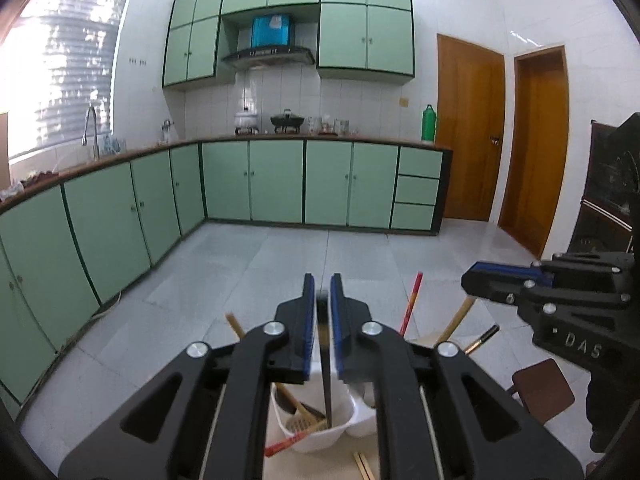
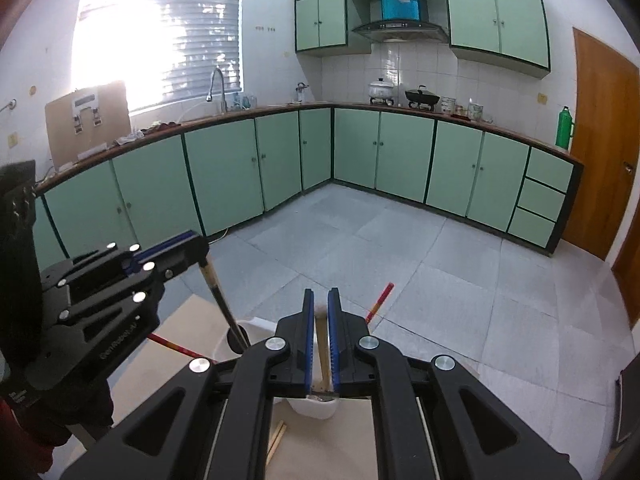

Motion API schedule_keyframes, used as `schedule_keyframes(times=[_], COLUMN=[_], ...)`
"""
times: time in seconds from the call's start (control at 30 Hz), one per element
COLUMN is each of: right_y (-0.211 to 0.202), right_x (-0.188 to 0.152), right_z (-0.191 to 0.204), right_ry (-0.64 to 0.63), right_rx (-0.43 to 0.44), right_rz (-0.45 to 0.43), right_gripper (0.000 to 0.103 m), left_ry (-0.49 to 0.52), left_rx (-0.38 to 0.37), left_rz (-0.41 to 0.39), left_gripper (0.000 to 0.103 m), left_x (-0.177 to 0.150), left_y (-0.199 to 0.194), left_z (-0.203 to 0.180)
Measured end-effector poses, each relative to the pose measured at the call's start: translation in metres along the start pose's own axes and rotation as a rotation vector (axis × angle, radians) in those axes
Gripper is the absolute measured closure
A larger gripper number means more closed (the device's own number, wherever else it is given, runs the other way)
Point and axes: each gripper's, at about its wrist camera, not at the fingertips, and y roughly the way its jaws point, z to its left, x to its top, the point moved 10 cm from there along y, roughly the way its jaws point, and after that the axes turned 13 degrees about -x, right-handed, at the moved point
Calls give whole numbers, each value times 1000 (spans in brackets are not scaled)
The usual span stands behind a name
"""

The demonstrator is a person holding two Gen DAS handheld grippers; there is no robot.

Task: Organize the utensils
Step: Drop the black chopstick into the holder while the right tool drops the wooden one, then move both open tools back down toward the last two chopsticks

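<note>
The white holder (image 1: pixel 316 436) sits on the desk (image 2: pixel 192 320) below both grippers; left gripper (image 1: pixel 322 300) has its jaws clamped on a dark utensil (image 1: pixel 327 392), tip in the holder; right gripper (image 2: pixel 318 312) pinches a wooden handle (image 2: pixel 322 344); lower each straight, clear of the rim; desk edge near, open floor beyond.

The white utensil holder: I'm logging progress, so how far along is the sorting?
Partly done. The white utensil holder already holds several utensils. The left gripper grips a dark chopstick above it; the right gripper grips a wooden handle. Wooden chopsticks remain on the table.
</note>
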Motion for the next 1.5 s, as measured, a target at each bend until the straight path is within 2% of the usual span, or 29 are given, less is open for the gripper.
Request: schedule_keyframes(times=[0.07, 0.2, 0.27, 0.33, 0.4, 0.53, 0.73, 0.97, 1.13, 1.27, 1.5], right_y=[-1, -15, -25, -39, -55, -79, -94, -92, -86, -83, -79], right_x=[-3, -9, -14, -21, -34, -69, -139, -221, -278, -310, -326], right_z=[-5, -18, -22, -26, -28, -25, -15, 3, 29, 43, 68], right_ry=[17, 43, 55, 66, 79, 96, 151, 176, 161, 145, 122], right_rx=[-4, -31, -48, -60, -65, -74, -87, -131, -116, -114, -82], right_rz=[-2, -24, -41, -64, -85, -93, -43, 61, 171, 233, 274], right_gripper=[88, 70, 64, 53, 47, 30, 16, 14, 15, 20, 36], left_ry=[3, 7, 14, 21, 27, -7, -82, -177, -192, -199, -208], left_rx=[4, 10, 18, 27, 37, 42, 68, 100, 120, 133, 161], left_rz=[-4, -13, -19, -26, -25, -12, 66, 226, 336, 397, 440], left_gripper=[79, 73, 64, 57, 52, 41, 32, 30, 30, 30, 30], left_x=[-4, -11, -15, -22, -32, -68, -142, -238, -287, -315, -331], left_y=[-6, -28, -40, -55, -69, -98, -124, -130, -128, -133, -136], left_z=[2, 1, -1, -5, -9, -16, -19, -11, -12, -10, -5])
